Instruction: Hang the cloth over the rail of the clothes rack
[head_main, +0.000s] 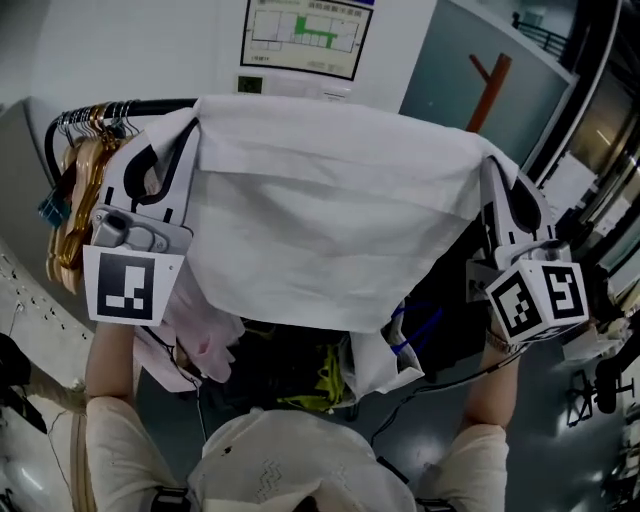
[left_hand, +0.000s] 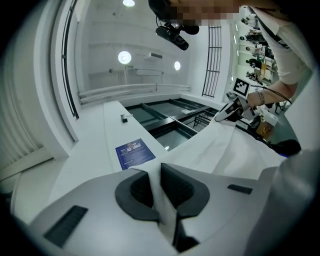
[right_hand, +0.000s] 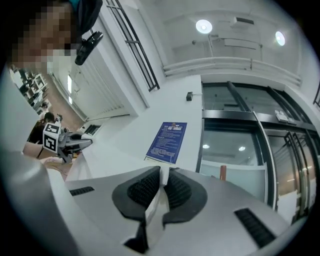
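Note:
A white cloth (head_main: 330, 220) is held up and spread wide between my two grippers in the head view. My left gripper (head_main: 192, 130) is shut on its upper left corner, and my right gripper (head_main: 487, 165) is shut on its upper right corner. The black rail (head_main: 150, 104) of the clothes rack shows at the upper left, running behind the cloth. In the left gripper view, cloth (left_hand: 220, 150) is pinched in my left gripper (left_hand: 159, 192) and stretches right toward the right gripper (left_hand: 231, 107). The right gripper view shows a cloth edge (right_hand: 102, 160) clamped in my right gripper (right_hand: 161, 186).
Several wooden hangers (head_main: 78, 200) hang at the rail's left end. Other garments and a yellow-green item (head_main: 325, 385) lie below the cloth. A brown coat stand (head_main: 488, 85) rises at the back right. A framed board (head_main: 305, 35) is on the wall.

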